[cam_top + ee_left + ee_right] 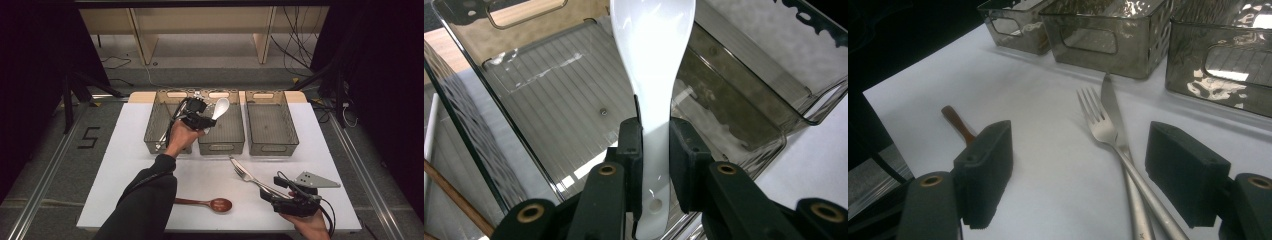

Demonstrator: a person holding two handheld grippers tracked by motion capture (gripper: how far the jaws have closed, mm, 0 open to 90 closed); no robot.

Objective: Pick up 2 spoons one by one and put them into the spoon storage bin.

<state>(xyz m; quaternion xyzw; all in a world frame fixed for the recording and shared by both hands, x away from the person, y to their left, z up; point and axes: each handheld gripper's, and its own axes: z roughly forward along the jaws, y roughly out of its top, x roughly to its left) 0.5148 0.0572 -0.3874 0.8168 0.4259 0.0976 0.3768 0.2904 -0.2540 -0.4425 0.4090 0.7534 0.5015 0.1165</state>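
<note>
Nearest the person, a wooden spoon (pixel 210 203) lies flat on the white table (pixel 125 165), bowl to the right. Just right of it the right gripper (pixel 280 192) rests low near the table's front edge, its fingers (pixel 985 170) spread wide apart and gripping nothing. A fork (pixel 250 179) and a knife (pixel 239 167) lie side by side and touching, handles running toward that gripper; in the right gripper view the 2 handles pass between the open fingers, nearer the right one, with no pad on them.

Farther back, 3 smoky clear bins stand in a row across the table's far side. The left gripper (pixel 212 120) is held over them, its fingers (pixel 631 150) closed on the handle of a white spoon (pixel 654 75) — the pads press it from both sides, and the bowl points up and away. In the high view the spoon's bowl hangs above the middle bin (pixel 227 135); the left gripper view shows that bin's ribbed floor beneath it. The left bin (pixel 152 127) holds some long utensils — too small to name. The right bin (pixel 272 122) stands beside the middle one.
</note>
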